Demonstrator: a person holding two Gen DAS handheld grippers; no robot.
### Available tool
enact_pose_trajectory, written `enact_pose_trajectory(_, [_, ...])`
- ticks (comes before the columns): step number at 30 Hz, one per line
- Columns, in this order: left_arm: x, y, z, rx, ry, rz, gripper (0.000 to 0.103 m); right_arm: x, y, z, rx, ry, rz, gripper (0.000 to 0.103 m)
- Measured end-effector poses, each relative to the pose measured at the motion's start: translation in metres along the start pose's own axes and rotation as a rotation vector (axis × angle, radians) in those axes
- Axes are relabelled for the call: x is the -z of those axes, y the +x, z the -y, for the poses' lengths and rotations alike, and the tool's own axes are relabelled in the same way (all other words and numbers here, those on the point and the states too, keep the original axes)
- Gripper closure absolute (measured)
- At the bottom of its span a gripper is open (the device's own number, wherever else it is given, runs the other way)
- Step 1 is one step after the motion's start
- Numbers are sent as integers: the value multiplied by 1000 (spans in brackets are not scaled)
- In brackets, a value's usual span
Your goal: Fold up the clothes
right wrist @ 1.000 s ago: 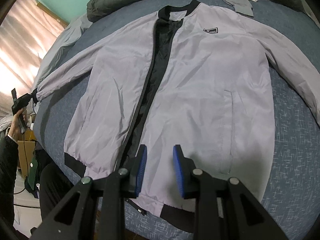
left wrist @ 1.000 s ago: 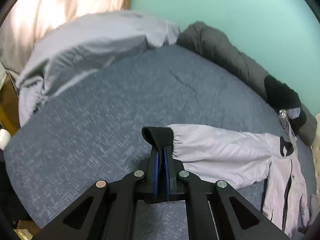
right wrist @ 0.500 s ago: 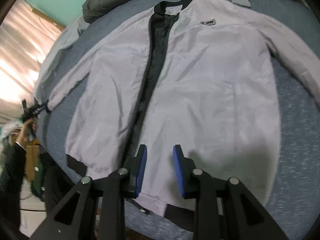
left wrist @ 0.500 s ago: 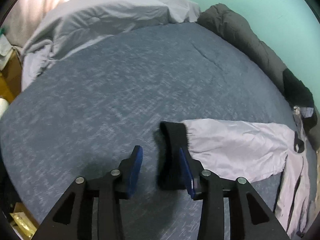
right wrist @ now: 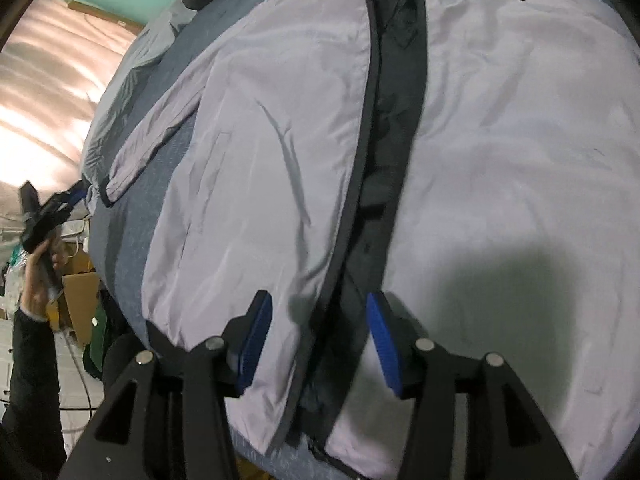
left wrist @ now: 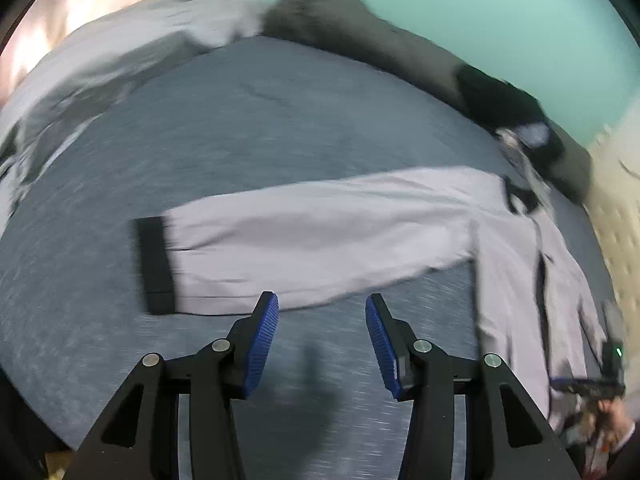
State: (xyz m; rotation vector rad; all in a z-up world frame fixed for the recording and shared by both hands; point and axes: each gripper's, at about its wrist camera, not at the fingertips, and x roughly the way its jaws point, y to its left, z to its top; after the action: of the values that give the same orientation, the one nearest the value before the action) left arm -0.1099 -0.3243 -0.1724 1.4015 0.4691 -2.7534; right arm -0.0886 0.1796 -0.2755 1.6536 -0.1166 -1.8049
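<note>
The left tool [left wrist: 322, 312] is opening with nothing between its pads, above the bed [left wrist: 280, 120] just short of the jacket [right wrist: 500, 120] sleeve [left wrist: 320, 236]. The right tool [right wrist: 320, 312], also opening and empty, hangs over the jacket's open front. The jacket lies spread flat on the bed.

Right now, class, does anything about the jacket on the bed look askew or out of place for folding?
The jacket lies flat, but its front gapes unzipped, showing the dark lining down the middle. A long crease runs across one front panel. The sleeve lies straight out to the side. Nothing looks damaged.
</note>
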Motion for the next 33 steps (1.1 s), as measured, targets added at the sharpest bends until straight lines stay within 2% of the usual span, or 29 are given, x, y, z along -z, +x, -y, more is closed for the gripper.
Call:
enact_pose_trajectory(4, [0, 7, 43, 70, 53, -20, 53, -2, 15, -2, 0, 10, 1, 55])
enact_pose_trajectory(6, [-2, 12, 59, 90, 71, -30, 53, -2, 17, -2, -10, 13, 8, 77])
enact_pose_trajectory(9, [-5, 19, 75, 112, 94, -42, 53, 1, 13, -2, -17, 12, 27, 88])
enact_pose_trajectory(15, [-5, 29, 116, 152, 146, -65, 53, 11, -13, 5, 10, 10, 69, 93])
enact_pose_trajectory(22, [4, 49, 157, 183, 206, -129, 53, 13, -17, 17, 35, 43, 93, 93])
enact_pose_trajectory(25, [12, 57, 168, 195, 225, -164, 53, 12, -7, 17, 24, 52, 51, 92])
enact_pose_trajectory(28, [19, 66, 175, 201, 232, -193, 53, 12, -5, 18, 1, 66, 28, 87])
enact_pose_trajectory(30, [22, 74, 178, 199, 232, -202, 53, 11, -11, 20, -25, 79, 26, 70])
enact_pose_trajectory(33, [25, 87, 180, 191, 234, -212, 53, 10, -31, 23, -43, 73, 48, 63])
